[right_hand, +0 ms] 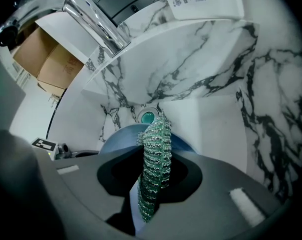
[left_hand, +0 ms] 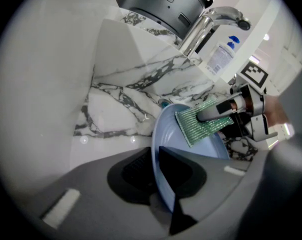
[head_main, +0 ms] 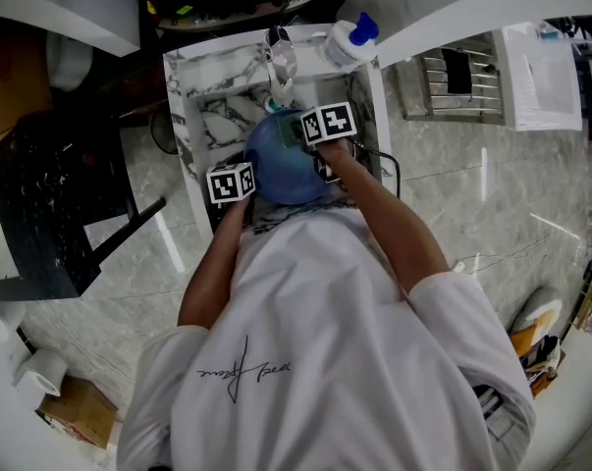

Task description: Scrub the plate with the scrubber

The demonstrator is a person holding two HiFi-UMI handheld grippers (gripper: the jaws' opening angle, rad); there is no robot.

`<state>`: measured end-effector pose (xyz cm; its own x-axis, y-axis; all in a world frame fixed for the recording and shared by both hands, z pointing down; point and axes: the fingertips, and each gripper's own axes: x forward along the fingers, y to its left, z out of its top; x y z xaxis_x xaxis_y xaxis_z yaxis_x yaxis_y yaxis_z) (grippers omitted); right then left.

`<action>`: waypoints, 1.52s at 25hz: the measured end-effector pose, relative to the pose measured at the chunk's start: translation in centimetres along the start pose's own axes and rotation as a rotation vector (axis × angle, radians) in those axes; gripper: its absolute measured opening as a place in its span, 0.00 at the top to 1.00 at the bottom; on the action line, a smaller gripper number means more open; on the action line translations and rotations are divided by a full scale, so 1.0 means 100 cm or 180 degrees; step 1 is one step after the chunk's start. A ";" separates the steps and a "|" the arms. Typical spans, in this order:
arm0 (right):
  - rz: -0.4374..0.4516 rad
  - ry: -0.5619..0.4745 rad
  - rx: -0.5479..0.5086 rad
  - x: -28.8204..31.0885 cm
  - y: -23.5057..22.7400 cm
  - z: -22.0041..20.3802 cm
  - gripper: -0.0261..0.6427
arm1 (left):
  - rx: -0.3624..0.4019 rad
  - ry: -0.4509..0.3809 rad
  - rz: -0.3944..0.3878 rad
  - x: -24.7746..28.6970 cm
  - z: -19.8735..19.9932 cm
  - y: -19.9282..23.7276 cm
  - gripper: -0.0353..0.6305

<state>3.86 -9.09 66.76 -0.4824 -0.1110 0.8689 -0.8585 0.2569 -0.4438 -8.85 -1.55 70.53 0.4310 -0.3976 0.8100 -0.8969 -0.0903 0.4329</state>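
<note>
Over the marble sink (head_main: 183,96), left gripper (left_hand: 157,171) is pinching the plate (left_hand: 191,151) by its rim; right gripper (right_hand: 152,191) is clamping the scrubber (right_hand: 155,154) against it.

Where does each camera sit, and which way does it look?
Head view: on the person's head, looking down into the sink; shirt and arms show.
Left gripper view: on the left tool, looking along jaws closed on the rim of the plate.
Right gripper view: on the right tool, along jaws gripping the scrubber, toward the drain.
Shared: all show the plate.
</note>
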 end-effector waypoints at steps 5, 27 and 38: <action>-0.0043 -0.0002 0.0003 -0.003 -0.004 0.001 0.88 | 0.0001 0.0001 0.0003 0.000 0.001 0.000 0.78; -0.0419 -0.0077 -0.0020 -0.021 -0.032 -0.002 0.87 | 0.0006 0.0003 0.0007 0.000 0.000 0.001 0.78; -0.0616 -0.0058 -0.0099 -0.029 -0.043 -0.006 0.87 | 0.0003 0.0014 0.0010 0.001 0.001 0.001 0.78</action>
<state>9.03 -9.27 66.24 -0.3121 -0.1786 0.9331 -0.9300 0.2584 -0.2615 -8.91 -1.67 70.63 0.4287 -0.3937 0.8131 -0.8983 -0.0899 0.4301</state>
